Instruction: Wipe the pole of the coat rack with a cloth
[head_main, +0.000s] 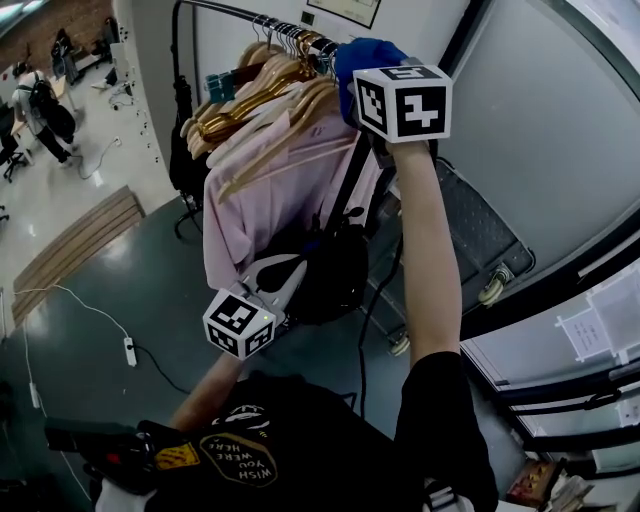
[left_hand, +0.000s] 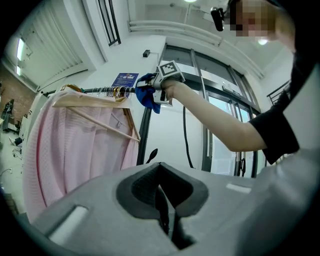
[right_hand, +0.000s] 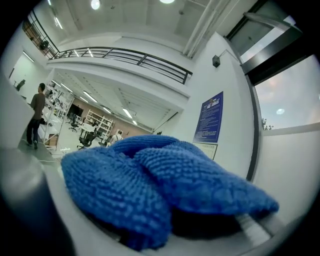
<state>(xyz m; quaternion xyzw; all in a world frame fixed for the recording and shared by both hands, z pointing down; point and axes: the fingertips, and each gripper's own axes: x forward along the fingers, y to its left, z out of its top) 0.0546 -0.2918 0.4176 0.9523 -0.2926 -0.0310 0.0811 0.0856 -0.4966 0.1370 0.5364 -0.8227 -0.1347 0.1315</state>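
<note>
Overhead in the head view, we see the right claw (head_main: 372, 88) clenched on the blue cloth (head_main: 358, 55) at the near right end of the rack's pole (head_main: 240, 13). The pole's long axis runs off to the far left above the wooden hangers (head_main: 262, 88). The left claw (head_main: 290, 272) hangs low beside the pink garment (head_main: 262, 195), well apart from the pole.

The left gripper view shows that claw clenched on nothing.

The right gripper view is filled with cloth, which hides the pole, so we cannot tell whether they touch.
</note>
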